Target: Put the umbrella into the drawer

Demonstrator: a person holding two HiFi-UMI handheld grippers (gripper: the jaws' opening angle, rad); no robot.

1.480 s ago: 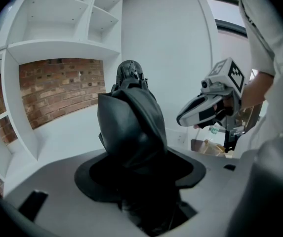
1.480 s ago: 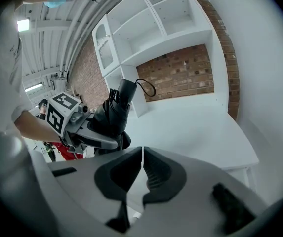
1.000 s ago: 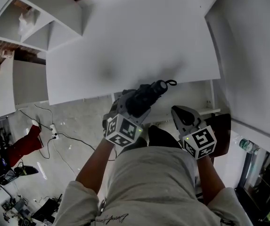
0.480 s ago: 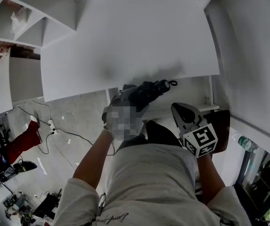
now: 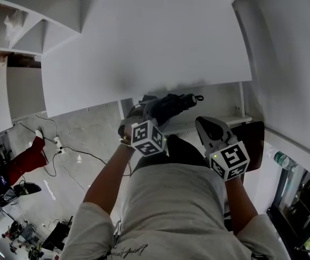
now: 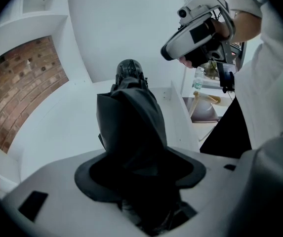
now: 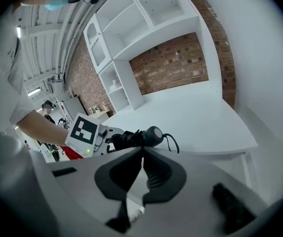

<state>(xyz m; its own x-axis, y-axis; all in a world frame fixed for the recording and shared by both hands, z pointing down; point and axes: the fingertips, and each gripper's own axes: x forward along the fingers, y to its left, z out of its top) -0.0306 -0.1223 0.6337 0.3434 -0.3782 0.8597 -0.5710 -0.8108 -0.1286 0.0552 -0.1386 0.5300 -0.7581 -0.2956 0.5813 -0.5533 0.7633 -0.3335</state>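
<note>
The left claw (image 5: 153, 112) was clenched on the one folded black fabric umbrella (image 5: 172, 102). Its round handle end projected ahead of that claw, at the front edge of the one white desk (image 5: 144, 37). The step called for a firm grip, with the umbrella lowered lengthwise and level, and release only once it was supported. One white compartment (image 5: 222, 106) under the desk edge, judged to be the drawer, lay just ahead of the right claw (image 5: 206, 128). That claw, the second of two, was pinched together and empty.
</note>
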